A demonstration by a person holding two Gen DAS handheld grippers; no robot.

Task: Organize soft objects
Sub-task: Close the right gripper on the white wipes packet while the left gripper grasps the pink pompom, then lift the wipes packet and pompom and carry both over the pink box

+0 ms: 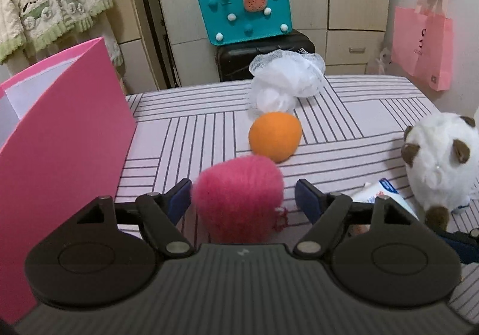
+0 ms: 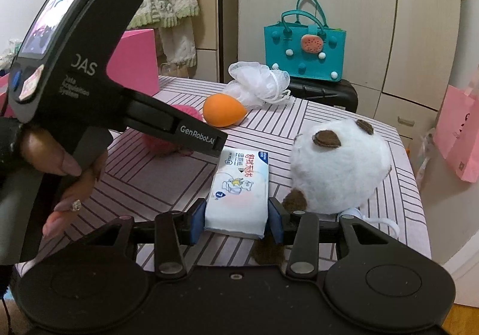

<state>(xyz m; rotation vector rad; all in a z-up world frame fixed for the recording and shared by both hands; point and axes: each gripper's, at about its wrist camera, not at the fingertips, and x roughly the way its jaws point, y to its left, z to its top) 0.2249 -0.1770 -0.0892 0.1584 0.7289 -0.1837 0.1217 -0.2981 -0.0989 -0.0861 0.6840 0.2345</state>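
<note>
Soft objects are lying across the striped table [image 1: 374, 113], and the left gripper [image 1: 243, 195] is straddling the pink fuzzy ball [image 1: 239, 200] with its jaws parted, a gap showing at the three o'clock pad. Closing off-centre could be squeezing the ball out toward the orange ball [image 1: 275, 136] at twelve o'clock and rolling it into the white mesh pouf [image 1: 287, 80]. The right gripper [image 2: 236, 219] is bracketing the wipes pack [image 2: 239, 191]; I cannot tell whether its pads are pressing. A loose hold risks dropping the pack against the white plush toy [image 2: 341, 167] at two o'clock.
</note>
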